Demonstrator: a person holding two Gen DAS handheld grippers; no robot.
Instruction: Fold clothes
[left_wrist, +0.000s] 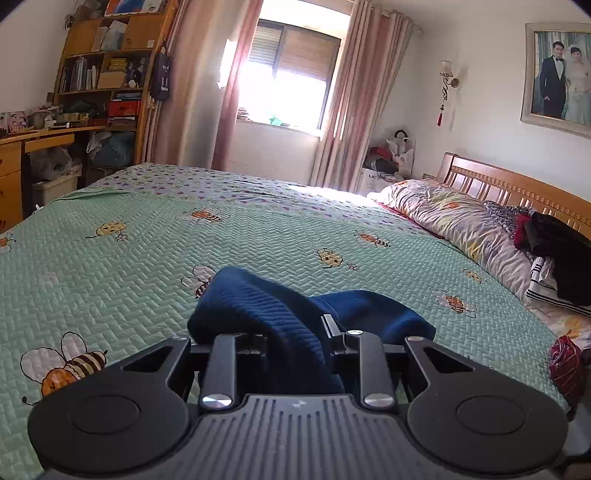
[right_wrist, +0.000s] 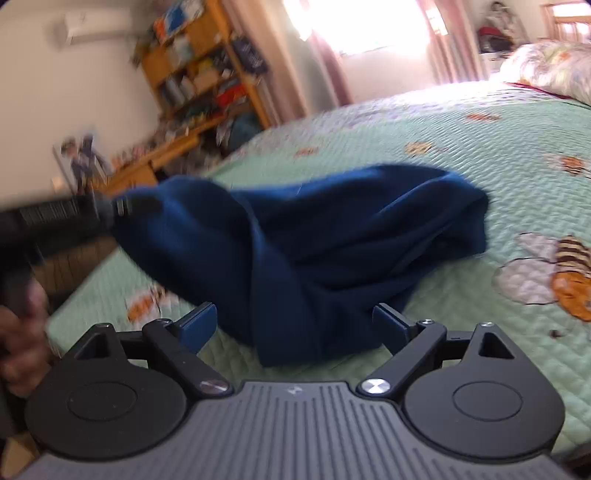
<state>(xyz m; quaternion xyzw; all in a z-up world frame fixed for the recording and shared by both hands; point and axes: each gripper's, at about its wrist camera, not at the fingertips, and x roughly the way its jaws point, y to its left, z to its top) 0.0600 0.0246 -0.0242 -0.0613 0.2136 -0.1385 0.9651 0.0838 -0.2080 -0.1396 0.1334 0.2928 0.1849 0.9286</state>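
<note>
Holding a ribbed navy-blue knit garment (left_wrist: 258, 306) between my left gripper's (left_wrist: 295, 332) narrowly parted fingers; it drapes ahead onto the mint-green quilted bee-print bedspread (left_wrist: 129, 266). My right gripper (right_wrist: 293, 325) stands wide, fingers either side of the cloth's near fold, not pressing it.

Your left gripper (left_wrist: 295, 332) has dark blue knit cloth (left_wrist: 258, 310) bunched between its fingers, over the bedspread's (left_wrist: 147, 258) near edge.

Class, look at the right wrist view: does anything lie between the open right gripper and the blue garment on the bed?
Nothing visible does. The right gripper stands open directly before the blue garment, with only bare green bedspread around it.
</note>
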